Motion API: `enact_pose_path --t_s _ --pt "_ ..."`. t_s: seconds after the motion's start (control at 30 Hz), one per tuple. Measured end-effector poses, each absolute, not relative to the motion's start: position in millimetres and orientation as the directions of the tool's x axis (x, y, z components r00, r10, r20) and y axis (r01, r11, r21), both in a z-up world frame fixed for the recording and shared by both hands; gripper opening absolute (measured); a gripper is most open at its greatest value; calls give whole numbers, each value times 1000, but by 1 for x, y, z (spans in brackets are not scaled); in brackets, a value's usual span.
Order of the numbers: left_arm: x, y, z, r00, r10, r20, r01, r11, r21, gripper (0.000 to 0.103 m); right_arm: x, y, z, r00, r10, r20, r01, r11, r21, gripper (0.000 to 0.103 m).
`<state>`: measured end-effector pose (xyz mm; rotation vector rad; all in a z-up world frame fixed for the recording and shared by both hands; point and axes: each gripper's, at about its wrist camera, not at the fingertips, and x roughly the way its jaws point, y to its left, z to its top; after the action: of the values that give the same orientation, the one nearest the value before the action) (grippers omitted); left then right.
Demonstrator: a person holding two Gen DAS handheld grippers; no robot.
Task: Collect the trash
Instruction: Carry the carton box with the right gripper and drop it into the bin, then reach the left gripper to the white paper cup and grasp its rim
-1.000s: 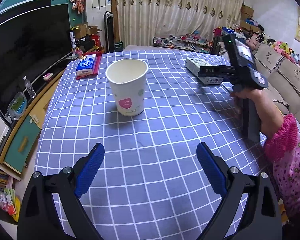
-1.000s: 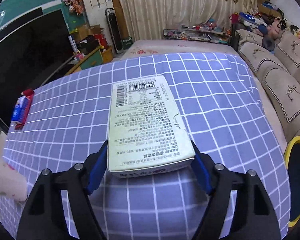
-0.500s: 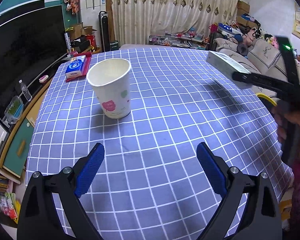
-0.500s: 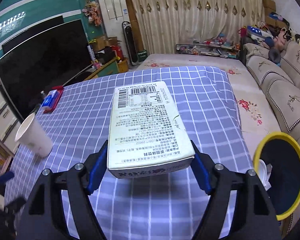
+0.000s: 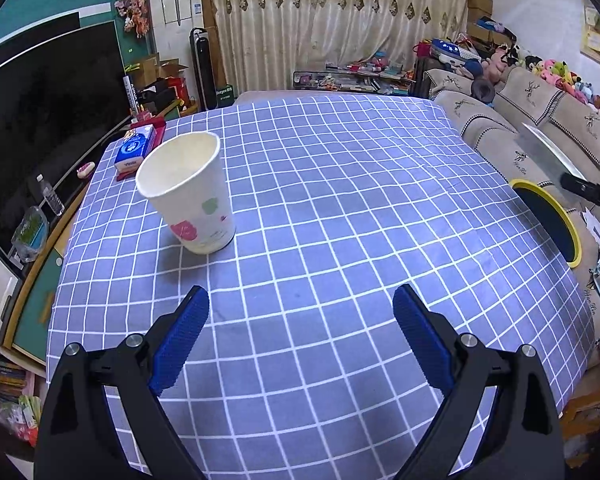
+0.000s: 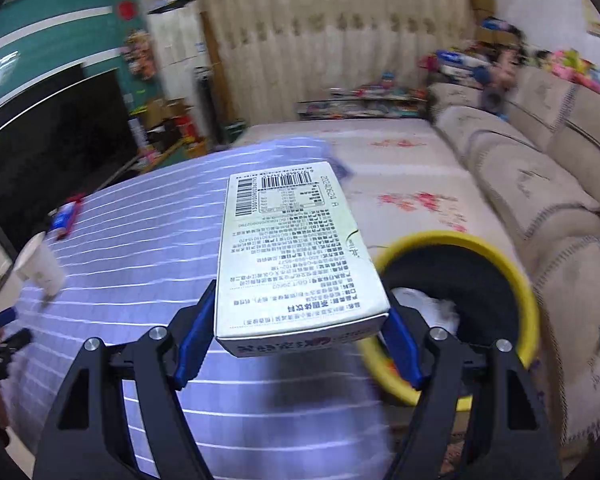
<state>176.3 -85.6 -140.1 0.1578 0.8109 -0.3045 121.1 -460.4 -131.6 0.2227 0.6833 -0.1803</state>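
Checked table (image 5: pixel 340 208) filled frame centre. Right hand-held gripper (image 6: pixel 296 336) clamped carton (image 6: pixel 296 248) beside yellow-rimmed bin (image 6: pixel 528 292), lower right; drop pending. Left hand-held gripper (image 5: pixel 300 336) gaped empty; paper cup (image 5: pixel 188 196), centre left, uncollected.

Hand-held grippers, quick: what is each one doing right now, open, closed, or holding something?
Left hand-held gripper: open, holding nothing.
Right hand-held gripper: closed on the white box.
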Motion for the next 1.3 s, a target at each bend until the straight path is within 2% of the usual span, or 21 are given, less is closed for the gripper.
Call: enact_pose_path --t_s 0.2,0.5,0.67,1.0,1.3 --pt "180 -94 -144 642 -185 -744 322 946 43 92 111 -530 -167 672 -194 -714 395 910 124 71" --pt "189 -84 -148 646 -126 -753 246 968 49 92 143 -576 -220 565 -224 -794 485 869 100 72" --pt "199 -73 -152 645 -88 -759 204 977 60 92 142 -579 -217 586 -263 -766 502 860 89 79" --pt "237 -51 -153 670 -40 -741 130 990 64 93 135 -559 -187 660 -258 -706 461 880 109 79" --pt "281 -38 -150 687 -20 -727 78 996 46 93 140 -545 -185 662 -244 -708 441 891 105 81"
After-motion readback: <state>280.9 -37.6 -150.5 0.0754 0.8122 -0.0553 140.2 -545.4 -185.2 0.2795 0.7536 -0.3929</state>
